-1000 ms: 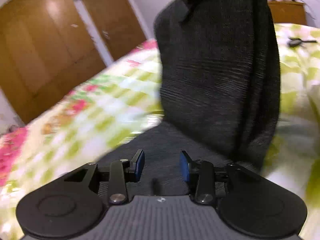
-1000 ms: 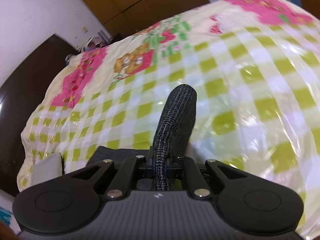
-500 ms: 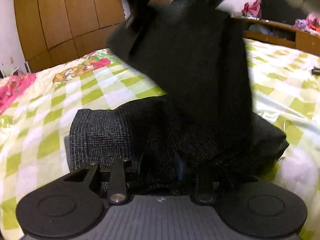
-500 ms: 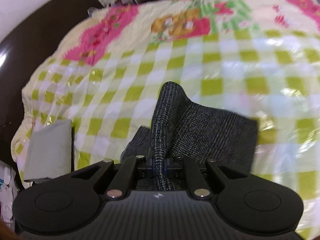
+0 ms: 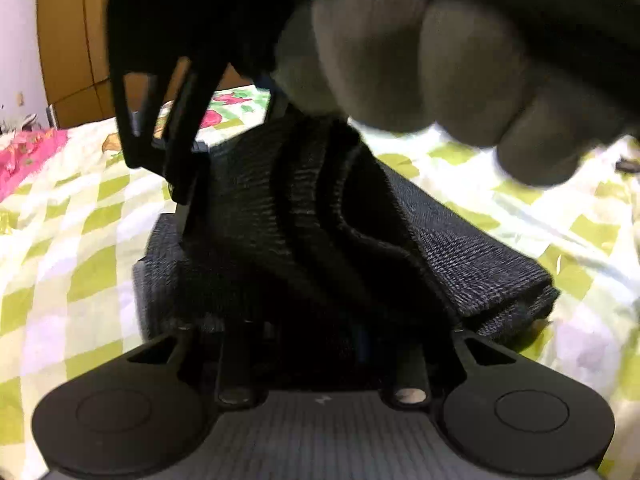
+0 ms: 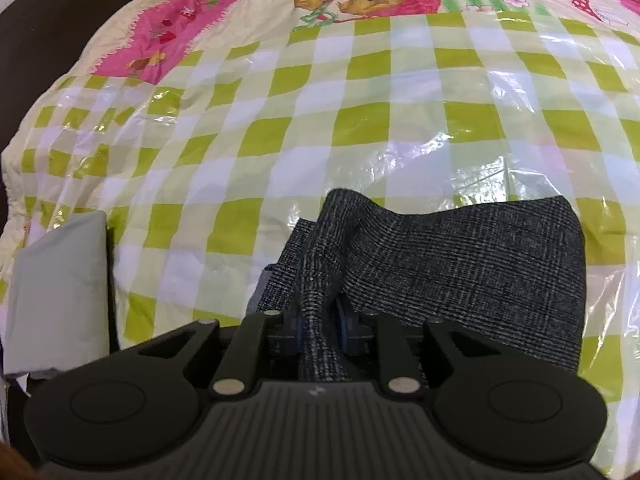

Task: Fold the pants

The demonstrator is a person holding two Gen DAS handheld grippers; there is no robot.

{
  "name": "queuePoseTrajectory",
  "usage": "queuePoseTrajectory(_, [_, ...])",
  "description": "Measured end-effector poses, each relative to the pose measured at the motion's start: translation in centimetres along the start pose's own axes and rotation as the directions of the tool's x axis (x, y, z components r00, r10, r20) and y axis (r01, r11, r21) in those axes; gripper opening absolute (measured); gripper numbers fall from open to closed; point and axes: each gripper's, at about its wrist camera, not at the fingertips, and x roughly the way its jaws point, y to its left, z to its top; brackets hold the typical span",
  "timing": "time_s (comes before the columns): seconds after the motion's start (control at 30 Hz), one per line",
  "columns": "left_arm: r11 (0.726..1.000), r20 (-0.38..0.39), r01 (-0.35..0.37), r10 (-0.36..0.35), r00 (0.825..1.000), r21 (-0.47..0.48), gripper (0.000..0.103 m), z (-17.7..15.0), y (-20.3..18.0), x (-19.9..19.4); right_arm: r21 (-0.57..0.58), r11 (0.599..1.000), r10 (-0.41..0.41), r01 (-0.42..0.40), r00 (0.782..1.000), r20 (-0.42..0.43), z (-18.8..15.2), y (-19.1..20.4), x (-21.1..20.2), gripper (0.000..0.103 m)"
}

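The dark grey checked pants (image 6: 460, 264) lie folded on the bed. My right gripper (image 6: 320, 326) is shut on a raised ridge of the fabric at the fold's near left end. In the left wrist view the pants (image 5: 472, 256) fill the middle, with a lifted fold rising to the right gripper's frame (image 5: 160, 92) above. My left gripper (image 5: 320, 340) is right against the pants; its fingertips are buried under dark cloth, so I cannot tell how the jaws stand. A gloved hand (image 5: 440, 60) hangs close above.
The bed has a green and white checked cover (image 6: 280, 128) under shiny plastic, with pink cartoon prints at the far end. A folded pale grey garment (image 6: 56, 292) lies at the bed's left edge. Wooden wardrobe doors (image 5: 68, 40) stand behind.
The right gripper has lowered the held fold down onto the rest of the pants. The left gripper has pushed in until cloth covers its fingertips. The gloved hand now fills the top of the left view.
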Motion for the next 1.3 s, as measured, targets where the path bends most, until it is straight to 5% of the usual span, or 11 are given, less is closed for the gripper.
queuePoseTrajectory(0.13, [0.998, 0.041, -0.022, 0.025, 0.999, -0.067, 0.053, -0.1, 1.7, -3.3, -0.007, 0.999, 0.039, -0.039, 0.999, -0.012, 0.6, 1.0, 0.1, 0.033])
queuePoseTrajectory(0.3, [0.976, 0.061, -0.004, 0.018, 0.998, -0.219, 0.058, -1.3, 3.6, -7.5, -0.014, 0.99, 0.143, -0.143, 0.99, 0.018, 1.3, 1.4, -0.8, 0.032])
queuePoseTrajectory(0.47, [0.972, 0.034, -0.076, 0.086, 0.996, -0.222, 0.06, -1.8, 3.6, -9.5, -0.143, 0.989, 0.05, -0.038, 0.996, 0.08, 1.7, 0.8, -2.1, 0.033])
queuePoseTrajectory(0.73, [0.96, 0.08, -0.051, 0.076, 0.994, -0.276, 0.065, 0.1, 4.2, -7.5, -0.288, 0.957, 0.081, -0.041, 0.988, 0.129, 3.5, -0.8, -1.7, 0.049])
queuePoseTrajectory(0.93, [0.953, -0.002, -0.118, 0.122, 0.993, -0.28, 0.063, 1.3, 4.9, -4.2, -0.348, 0.922, 0.181, -0.171, 0.983, -0.005, 5.0, -3.3, 1.3, 0.049])
queuePoseTrajectory(1.0, [0.954, -0.027, -0.118, 0.115, 0.993, -0.276, 0.054, 1.1, 4.9, -3.4, -0.338, 0.916, 0.215, -0.215, 0.976, -0.038, 4.9, -4.1, 2.2, 0.039])
queuePoseTrajectory(1.03, [0.956, -0.029, -0.124, 0.121, 0.992, -0.264, 0.052, 1.1, 4.8, -3.4, -0.334, 0.914, 0.224, -0.228, 0.973, -0.052, 4.8, -4.1, 2.3, 0.005])
queuePoseTrajectory(1.2, [0.952, 0.003, -0.121, 0.127, 0.992, -0.281, 0.035, 1.2, 5.5, -4.6, -0.368, 0.872, 0.319, -0.324, 0.945, -0.076, 4.3, -2.5, 1.1, 0.001])
queuePoseTrajectory(1.3, [0.954, -0.013, -0.144, 0.146, 0.989, -0.263, 0.033, 1.0, 5.4, -4.4, -0.395, 0.869, 0.311, -0.298, 0.95, -0.032, 4.7, -1.4, 0.2, 0.002])
